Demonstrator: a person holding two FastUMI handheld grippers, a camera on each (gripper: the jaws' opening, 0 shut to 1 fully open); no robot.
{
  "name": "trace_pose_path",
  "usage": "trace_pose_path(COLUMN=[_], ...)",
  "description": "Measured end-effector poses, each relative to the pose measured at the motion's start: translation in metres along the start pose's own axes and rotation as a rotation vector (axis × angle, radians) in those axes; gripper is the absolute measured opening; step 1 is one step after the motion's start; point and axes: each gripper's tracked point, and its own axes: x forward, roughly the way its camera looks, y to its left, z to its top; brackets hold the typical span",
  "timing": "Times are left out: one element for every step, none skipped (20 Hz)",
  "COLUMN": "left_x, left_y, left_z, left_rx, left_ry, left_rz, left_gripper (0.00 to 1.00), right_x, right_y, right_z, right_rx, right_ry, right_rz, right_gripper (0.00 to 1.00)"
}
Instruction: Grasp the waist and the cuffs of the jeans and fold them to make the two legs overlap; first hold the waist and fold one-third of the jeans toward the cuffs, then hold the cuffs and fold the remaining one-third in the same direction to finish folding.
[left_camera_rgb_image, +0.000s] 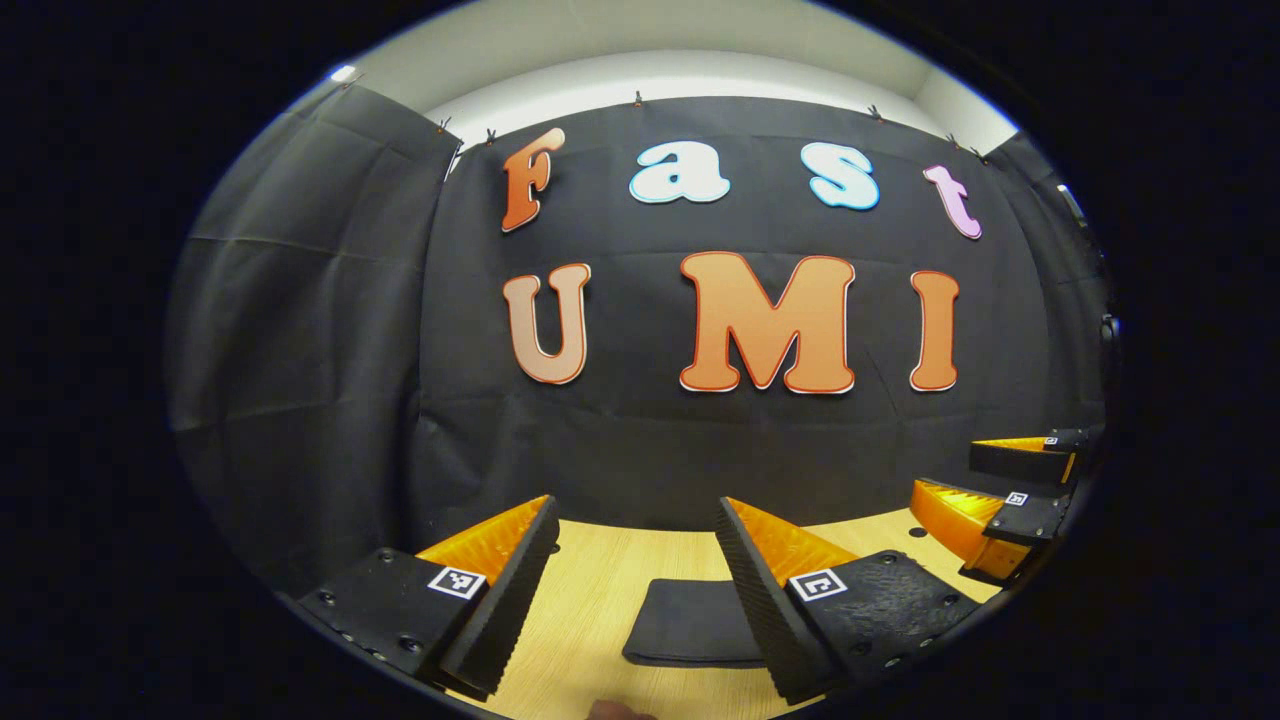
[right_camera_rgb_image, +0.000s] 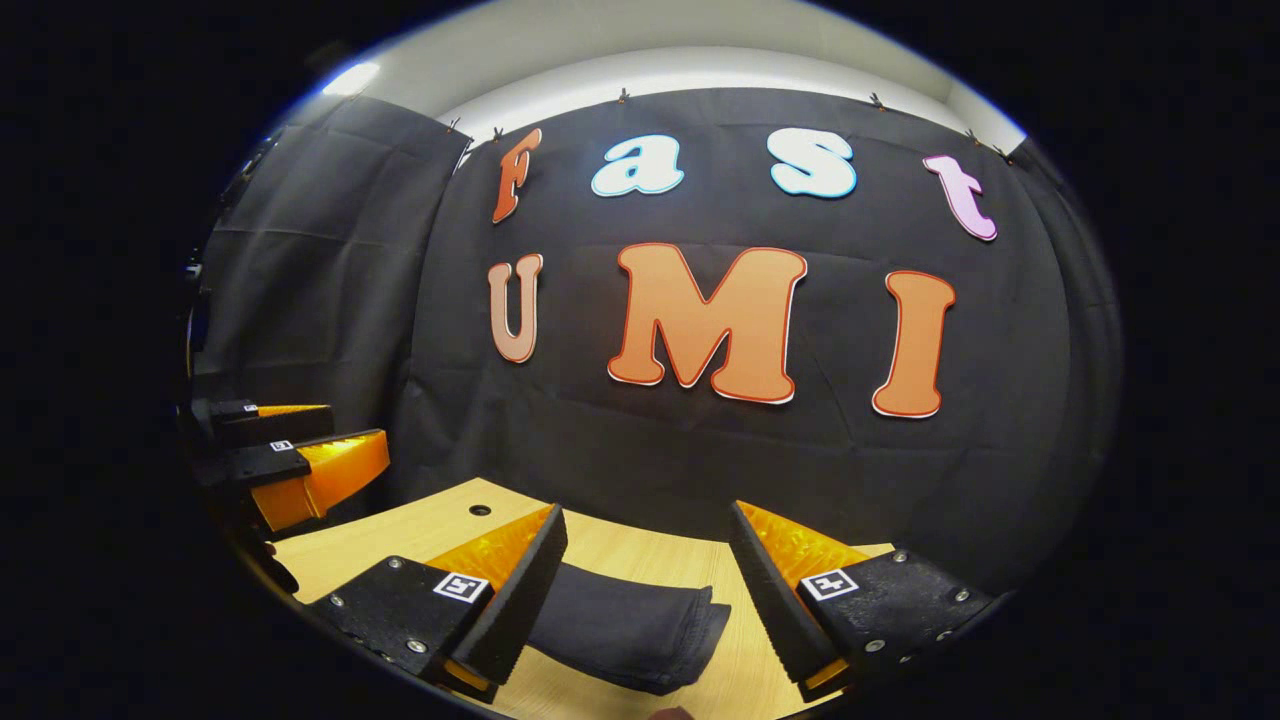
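Note:
Dark jeans (left_camera_rgb_image: 685, 625) lie folded into a compact flat packet on the wooden table (left_camera_rgb_image: 600, 590). In the left gripper view my left gripper (left_camera_rgb_image: 638, 590) hangs open above the table, the packet between and beyond its fingers, untouched. The right gripper (left_camera_rgb_image: 985, 500) appears farther off at the right edge, open. In the right gripper view the folded jeans (right_camera_rgb_image: 630, 625) lie below my right gripper (right_camera_rgb_image: 648, 600), which is open and holds nothing. The left gripper (right_camera_rgb_image: 290, 450) shows at the far left of that view.
The booth's black cloth wall (left_camera_rgb_image: 700, 430) stands right behind the table's far edge. Small round holes (right_camera_rgb_image: 480, 510) sit in the tabletop near the far left corner. Bare wood surrounds the folded packet.

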Motion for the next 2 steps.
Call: trace_pose_path(left_x=[0.0003, 0.0010], left_y=[0.0009, 0.0026], left_z=[-0.0038, -0.0075], left_rx=[0.001, 0.001], left_ry=[0.017, 0.032], left_rz=[0.009, 0.015], left_gripper=[0.95, 0.94], right_x=[-0.0006, -0.0023], right_y=[-0.0037, -0.0081], right_z=[-0.0009, -0.0008], right_rx=[0.011, 0.024], right_ry=[0.006, 0.009], right_rz=[-0.006, -0.015], right_gripper=[0.98, 0.98])
